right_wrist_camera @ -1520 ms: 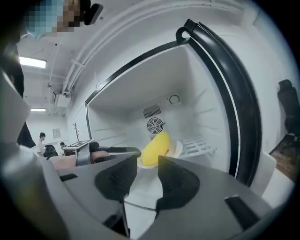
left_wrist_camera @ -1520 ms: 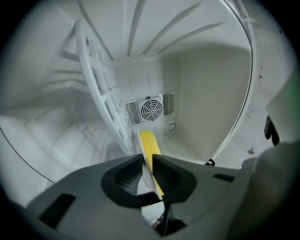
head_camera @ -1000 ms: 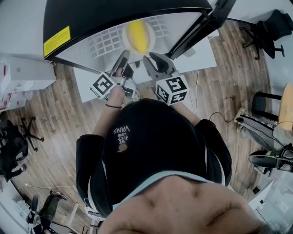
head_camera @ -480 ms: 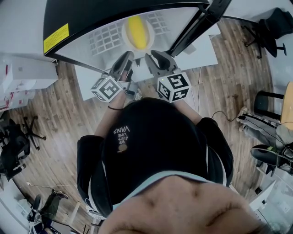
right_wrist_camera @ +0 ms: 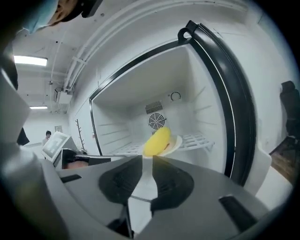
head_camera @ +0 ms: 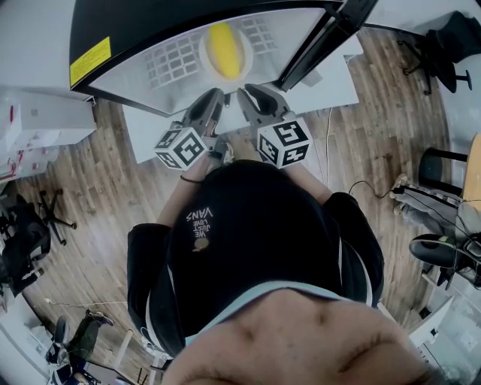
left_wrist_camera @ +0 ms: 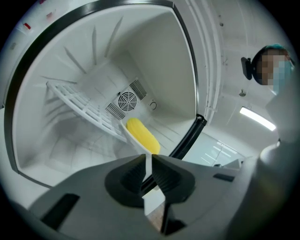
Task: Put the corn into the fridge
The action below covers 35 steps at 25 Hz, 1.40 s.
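The left gripper (left_wrist_camera: 146, 157) sits in front of the fridge's open mouth. Its jaws are drawn in to a thin slit with nothing between them. The right gripper (right_wrist_camera: 146, 158) is beside it, also at the fridge's mouth. Its jaws have just been closing and now stand slightly apart, also empty.

A second ago the left gripper was further from the right one. It has since slid closer and rolled, so its marker cube (head_camera: 180, 147) shows a different face to the head camera. The right gripper has kept its place.

The corn (right_wrist_camera: 157, 140) has not moved. It lies released on a white plate (right_wrist_camera: 177, 140), which rests on the white wire shelf (right_wrist_camera: 199, 139) inside the fridge (head_camera: 188, 15), in front of the round fan grille (right_wrist_camera: 157, 122) on the fridge's back wall. The fridge's black-edged door (head_camera: 316, 45) stands open at the right of the fridge in the head view. A yellow label (head_camera: 93, 65) is on the fridge's black top.

In the left gripper view the corn's near end dips behind the jaws, and the plate shows only as a pale rim beside the corn. From the head, the person's dark cap (head_camera: 248, 241) covers both hands and most of the wooden floor (head_camera: 98, 188) in front of the fridge. The fridge's lower part is cut off in every view. The label's print is too small to read.
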Motion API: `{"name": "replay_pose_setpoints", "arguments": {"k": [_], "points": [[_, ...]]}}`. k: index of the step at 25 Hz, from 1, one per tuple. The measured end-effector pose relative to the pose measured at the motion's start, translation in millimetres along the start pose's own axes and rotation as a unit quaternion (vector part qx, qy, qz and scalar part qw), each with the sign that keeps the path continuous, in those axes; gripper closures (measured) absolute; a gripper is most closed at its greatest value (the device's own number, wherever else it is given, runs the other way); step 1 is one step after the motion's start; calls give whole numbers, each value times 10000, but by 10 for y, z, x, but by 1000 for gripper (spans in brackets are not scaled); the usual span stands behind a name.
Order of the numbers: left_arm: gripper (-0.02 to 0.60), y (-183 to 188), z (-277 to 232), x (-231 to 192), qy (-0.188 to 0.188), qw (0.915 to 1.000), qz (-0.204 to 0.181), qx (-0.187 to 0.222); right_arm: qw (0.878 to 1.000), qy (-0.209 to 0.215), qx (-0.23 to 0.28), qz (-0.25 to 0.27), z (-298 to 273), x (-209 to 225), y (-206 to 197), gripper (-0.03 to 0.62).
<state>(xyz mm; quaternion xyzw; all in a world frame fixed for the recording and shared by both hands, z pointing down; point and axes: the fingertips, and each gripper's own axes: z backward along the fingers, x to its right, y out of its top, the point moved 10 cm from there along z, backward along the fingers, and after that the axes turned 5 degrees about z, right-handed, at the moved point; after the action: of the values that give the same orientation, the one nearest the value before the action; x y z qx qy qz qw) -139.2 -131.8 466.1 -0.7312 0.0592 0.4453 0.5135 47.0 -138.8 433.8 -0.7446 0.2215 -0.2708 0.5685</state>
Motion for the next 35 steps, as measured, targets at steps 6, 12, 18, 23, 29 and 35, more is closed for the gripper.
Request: {"name": "replay_pose_setpoints", "arguments": {"k": [6,12,18,23,29,35], "points": [[535,-12,-18,10,62,9997,-215,-95,10000,2,-65,32,-39,-6,-24,551],[535,28,-67,18,-9,9993,-350,-151,10000,-31,-36,73,-89,4,-1,577],[535,58,-124,9,-71,9991,-358,-200,9999,-36,-53,78,-132,22,14,582],[535,78,-140,-5,-85,9993,-281,-210,9999,-36,-66,75,-165,23,31,582],[536,91,-173,-18,-111,9994,-243,-216,9999,-38,-71,64,-199,37,37,582],[535,119,-202,-47,-131,9994,-214,-223,9999,-55,-72,68,-237,51,44,582]]}}
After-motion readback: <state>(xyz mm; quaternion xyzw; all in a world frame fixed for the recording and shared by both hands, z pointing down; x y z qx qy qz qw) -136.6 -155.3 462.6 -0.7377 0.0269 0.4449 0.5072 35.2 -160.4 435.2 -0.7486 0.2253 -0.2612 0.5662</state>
